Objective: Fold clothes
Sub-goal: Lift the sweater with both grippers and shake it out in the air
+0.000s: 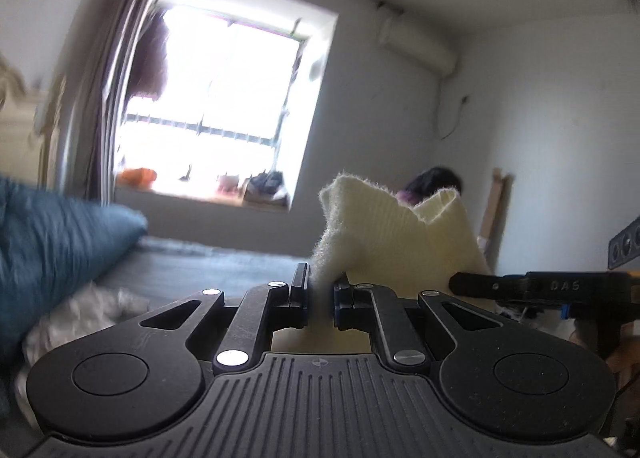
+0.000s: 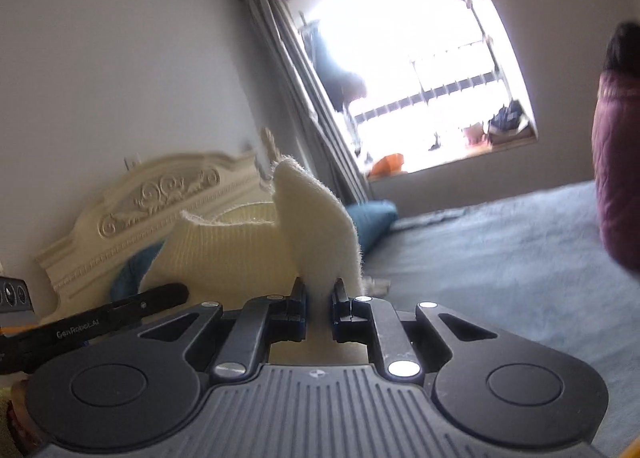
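Observation:
A cream knitted garment point(image 1: 396, 234) hangs in the air above the bed, held by two of its edges. My left gripper point(image 1: 321, 290) is shut on one fuzzy edge, which bunches up between the jaws. In the right wrist view the same cream garment point(image 2: 256, 246) stretches left from my right gripper point(image 2: 320, 294), shut on another edge of it. The right gripper's black body point(image 1: 536, 288) shows at the right edge of the left wrist view, and the left gripper's body point(image 2: 100, 322) sits low left in the right wrist view. The garment's lower part is hidden under both grippers.
A bed with a grey-blue sheet point(image 2: 500, 258) lies below. A blue pillow point(image 1: 52, 250) and white crumpled cloth point(image 1: 80, 318) sit at its left. A cream carved headboard point(image 2: 152, 205) stands behind. A person in a purple quilted jacket point(image 2: 616, 161) is at the right. A bright window point(image 1: 216, 113) faces me.

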Motion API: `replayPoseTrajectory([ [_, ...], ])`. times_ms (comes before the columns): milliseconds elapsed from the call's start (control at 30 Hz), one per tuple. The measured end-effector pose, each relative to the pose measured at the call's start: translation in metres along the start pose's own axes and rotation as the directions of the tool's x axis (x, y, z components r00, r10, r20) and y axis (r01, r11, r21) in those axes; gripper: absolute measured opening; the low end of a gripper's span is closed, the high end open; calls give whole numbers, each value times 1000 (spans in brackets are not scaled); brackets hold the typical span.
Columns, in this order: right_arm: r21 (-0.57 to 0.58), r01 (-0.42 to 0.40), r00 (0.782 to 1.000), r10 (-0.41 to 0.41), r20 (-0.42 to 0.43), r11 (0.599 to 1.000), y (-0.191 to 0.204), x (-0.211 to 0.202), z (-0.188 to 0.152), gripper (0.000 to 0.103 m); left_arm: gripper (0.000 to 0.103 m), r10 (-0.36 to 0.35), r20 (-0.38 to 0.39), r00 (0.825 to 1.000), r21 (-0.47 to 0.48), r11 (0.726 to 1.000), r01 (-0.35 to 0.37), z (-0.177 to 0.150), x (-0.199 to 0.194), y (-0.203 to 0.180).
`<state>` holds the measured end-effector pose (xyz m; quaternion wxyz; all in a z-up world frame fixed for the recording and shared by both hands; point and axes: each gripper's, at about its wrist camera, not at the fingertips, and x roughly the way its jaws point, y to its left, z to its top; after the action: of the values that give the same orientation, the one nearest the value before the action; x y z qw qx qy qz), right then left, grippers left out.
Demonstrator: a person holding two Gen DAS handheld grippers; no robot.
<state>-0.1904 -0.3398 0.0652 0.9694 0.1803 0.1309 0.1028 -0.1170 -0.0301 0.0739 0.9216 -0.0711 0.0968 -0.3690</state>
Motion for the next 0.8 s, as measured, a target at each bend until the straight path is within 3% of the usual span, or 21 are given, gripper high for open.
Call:
replayPoseTrajectory([
  [233,-52,47,990,-40,135,998,57,-66,19,13,9,-162,61,985,50,986,159,30,-44,-11],
  [400,-59,95,979,-83,184,994,91,-105,19,13,9,-250,55,967,19,968,249,28,-56,-8],
  [633,51,214,965,-219,146,976,95,-115,-6,13,9,-331,-90,939,-107,941,321,-4,-19,13],
  [800,112,305,949,-312,46,946,61,-92,-29,13,9,-323,-207,923,-192,939,286,-38,38,28],
])
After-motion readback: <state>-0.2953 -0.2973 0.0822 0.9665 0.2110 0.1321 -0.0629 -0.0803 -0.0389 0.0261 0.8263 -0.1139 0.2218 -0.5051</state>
